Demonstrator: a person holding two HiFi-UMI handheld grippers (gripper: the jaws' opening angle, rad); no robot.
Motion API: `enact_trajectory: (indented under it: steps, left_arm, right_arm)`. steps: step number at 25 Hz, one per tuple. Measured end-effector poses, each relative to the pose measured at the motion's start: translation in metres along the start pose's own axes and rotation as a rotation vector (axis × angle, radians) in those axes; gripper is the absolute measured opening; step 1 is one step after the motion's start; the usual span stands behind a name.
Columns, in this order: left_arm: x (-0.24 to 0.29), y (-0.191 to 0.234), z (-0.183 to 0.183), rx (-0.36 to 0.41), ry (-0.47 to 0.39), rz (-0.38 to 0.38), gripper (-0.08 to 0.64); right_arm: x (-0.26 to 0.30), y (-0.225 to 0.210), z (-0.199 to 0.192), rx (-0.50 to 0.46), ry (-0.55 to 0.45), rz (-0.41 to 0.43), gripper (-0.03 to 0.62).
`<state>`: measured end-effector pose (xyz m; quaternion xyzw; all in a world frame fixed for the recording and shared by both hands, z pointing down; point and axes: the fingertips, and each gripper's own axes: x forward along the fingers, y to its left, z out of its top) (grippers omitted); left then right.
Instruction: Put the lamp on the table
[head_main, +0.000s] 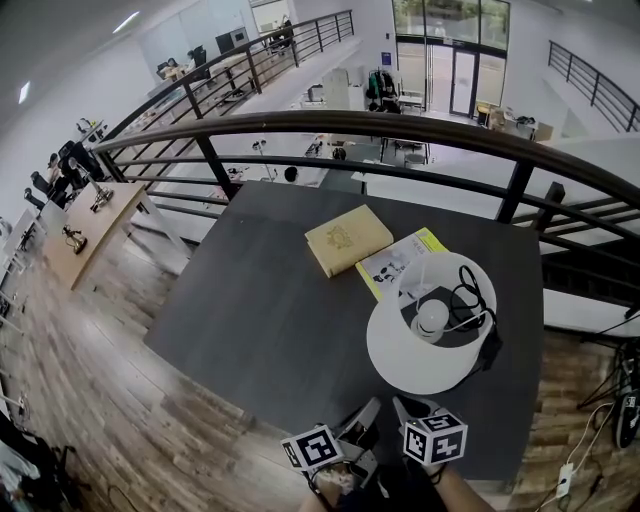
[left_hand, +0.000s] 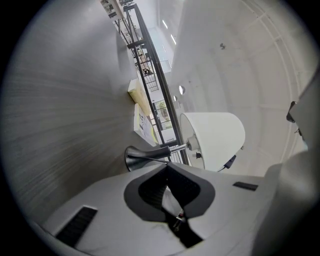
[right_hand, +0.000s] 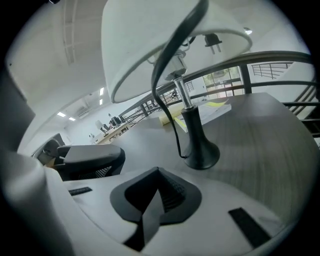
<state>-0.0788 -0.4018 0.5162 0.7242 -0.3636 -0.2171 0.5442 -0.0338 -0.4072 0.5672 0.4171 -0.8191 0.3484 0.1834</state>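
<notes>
- One lamp (head_main: 425, 345) stands upright on the dark table (head_main: 250, 310), toward its near right corner, with its black cord (head_main: 468, 298) bundled in the shade's top.
- Both tools hover just before it, touching nothing: left gripper (left_hand: 167, 169) and right gripper (right_hand: 158, 173) are clenched empty.
- Beyond it lie a book (head_main: 348, 239) and a leaflet (head_main: 393, 264).

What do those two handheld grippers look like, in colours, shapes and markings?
The left gripper and right gripper each have a pale grey body, a black ribbed notch-shaped inset at the front and black rectangular slots. Each carries a cube of black-and-white square markers.
</notes>
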Motion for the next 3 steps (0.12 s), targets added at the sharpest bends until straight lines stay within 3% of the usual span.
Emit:
enact_trajectory:
  steps: [3]
  left_arm:
    - [0.0001, 0.0014, -0.0007, -0.002, 0.007, 0.015, 0.012]
  right_arm:
    - [-0.0009, -0.0022, 0.0004, 0.002, 0.000, -0.008, 0.014]
